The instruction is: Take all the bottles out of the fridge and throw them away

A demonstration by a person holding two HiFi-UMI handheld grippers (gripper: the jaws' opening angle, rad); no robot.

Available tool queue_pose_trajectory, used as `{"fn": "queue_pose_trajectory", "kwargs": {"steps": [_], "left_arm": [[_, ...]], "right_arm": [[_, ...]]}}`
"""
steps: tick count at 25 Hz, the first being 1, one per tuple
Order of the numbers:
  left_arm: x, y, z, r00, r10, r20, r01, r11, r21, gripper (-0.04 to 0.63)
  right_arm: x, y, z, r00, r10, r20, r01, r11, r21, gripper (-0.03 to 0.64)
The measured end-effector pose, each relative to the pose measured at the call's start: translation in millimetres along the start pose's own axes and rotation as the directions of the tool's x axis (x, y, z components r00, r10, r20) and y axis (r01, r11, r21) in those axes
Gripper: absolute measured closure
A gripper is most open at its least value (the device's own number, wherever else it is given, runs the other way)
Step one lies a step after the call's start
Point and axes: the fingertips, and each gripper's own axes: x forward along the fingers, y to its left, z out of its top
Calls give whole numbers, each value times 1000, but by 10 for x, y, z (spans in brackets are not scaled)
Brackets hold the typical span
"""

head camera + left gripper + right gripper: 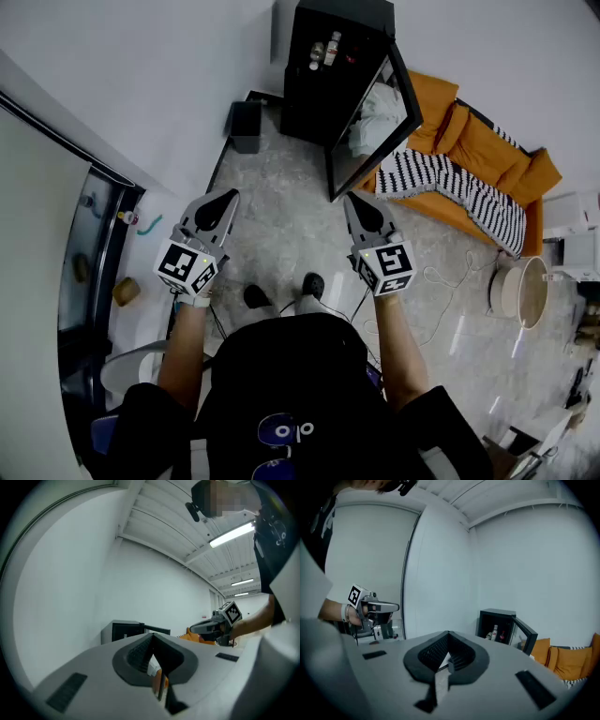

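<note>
The right gripper (351,200) and left gripper (230,196) are closed and empty, so walk to the fridge (305,108) at 12 o'clock and open one wide for a bottle (332,47).

The grey floor (281,225) is being shared by an open black fridge (319,98), a small black box (246,125) just beside it, an orange sofa (483,150) and a round pale bin (508,291); bottles (324,52) are being carried on the fridge's shelf.

Walls (141,75): white
Floor (281,234): grey, mottled
Sofa (487,150): orange, with striped throw (450,192)
Light (232,534): ceiling strip, perhaps fluorescent
</note>
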Motion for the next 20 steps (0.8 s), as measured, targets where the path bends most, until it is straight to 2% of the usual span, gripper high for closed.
{"fn": "queue_pose_trajectory", "kwargs": {"steps": [6, 12, 20], "left_arm": [[-74, -49, -51, 998, -63, -6, 63, 998, -7, 594], [-197, 98, -114, 995, -98, -10, 97, 993, -60, 594], [-199, 239, -303, 991, -119, -58, 117, 992, -39, 594]], "right_arm": [[45, 229, -58, 999, -13, -36, 14, 999, 41, 617], [185, 432, 0, 999, -25, -36, 26, 999, 44, 615], [376, 504, 12, 998, -52, -35, 53, 998, 33, 615]]}}
